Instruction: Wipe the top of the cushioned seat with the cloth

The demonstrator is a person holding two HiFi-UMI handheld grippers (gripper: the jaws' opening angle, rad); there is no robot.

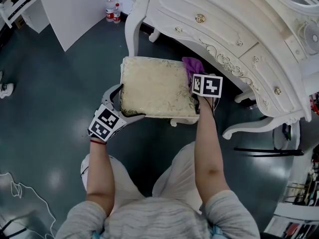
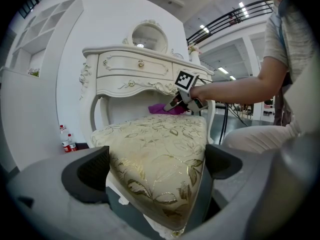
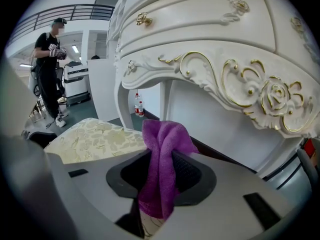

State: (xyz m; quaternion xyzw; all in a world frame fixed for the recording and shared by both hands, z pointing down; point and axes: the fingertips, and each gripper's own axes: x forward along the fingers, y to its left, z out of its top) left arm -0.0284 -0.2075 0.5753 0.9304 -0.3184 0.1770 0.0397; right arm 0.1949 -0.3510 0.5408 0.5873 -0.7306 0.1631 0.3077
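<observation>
The cushioned seat (image 1: 154,86) is a cream stool top with a gold leaf pattern, standing in front of a white dressing table. My left gripper (image 1: 130,101) straddles its near left corner. In the left gripper view the seat (image 2: 160,144) fills the gap and both pads touch its sides. My right gripper (image 1: 198,79) is over the seat's far right corner, shut on a purple cloth (image 1: 192,63). In the right gripper view the cloth (image 3: 162,154) stands pinched between the jaws, with the seat (image 3: 95,136) to the left below.
The ornate white dressing table (image 1: 224,29) overhangs the far side of the seat, its curved legs beside it. Two bottles (image 1: 112,14) stand on the dark floor by a white panel (image 1: 75,9). A person (image 3: 50,59) stands far off. My knees are just below the seat.
</observation>
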